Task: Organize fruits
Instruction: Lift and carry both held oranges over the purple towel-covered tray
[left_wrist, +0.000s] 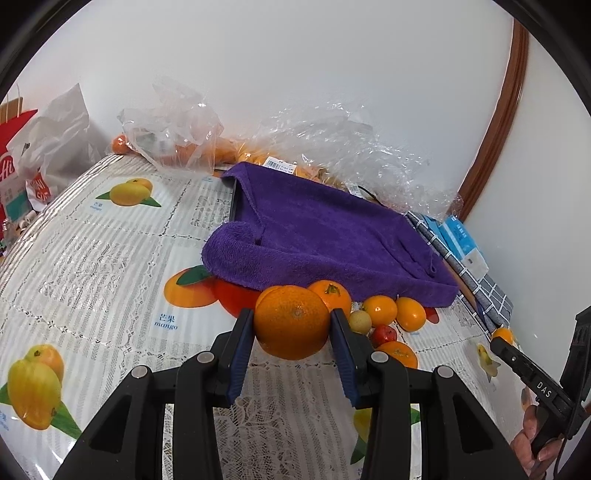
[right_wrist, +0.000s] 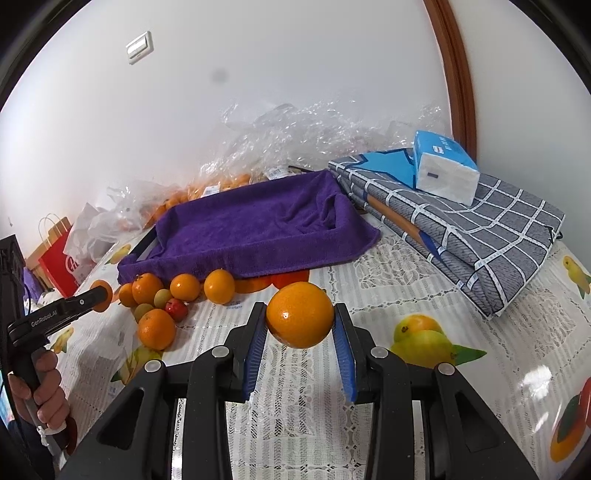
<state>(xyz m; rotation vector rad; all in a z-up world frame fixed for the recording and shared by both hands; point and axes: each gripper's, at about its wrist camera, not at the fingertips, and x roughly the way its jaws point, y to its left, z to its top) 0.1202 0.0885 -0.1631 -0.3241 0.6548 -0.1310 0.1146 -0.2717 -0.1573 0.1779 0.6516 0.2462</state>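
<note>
My left gripper is shut on a large orange and holds it above the table. My right gripper is shut on another orange, also off the table. A tray lined with a purple towel stands behind; it also shows in the right wrist view, with nothing in it. Loose fruits lie before its front edge: several oranges, small greenish fruits and a small red fruit. The left gripper with its orange shows at the left of the right wrist view.
Clear plastic bags with more oranges lie against the wall behind the tray. A folded checked cloth with a tissue pack lies to the right. Red and white shopping bags stand at the far left.
</note>
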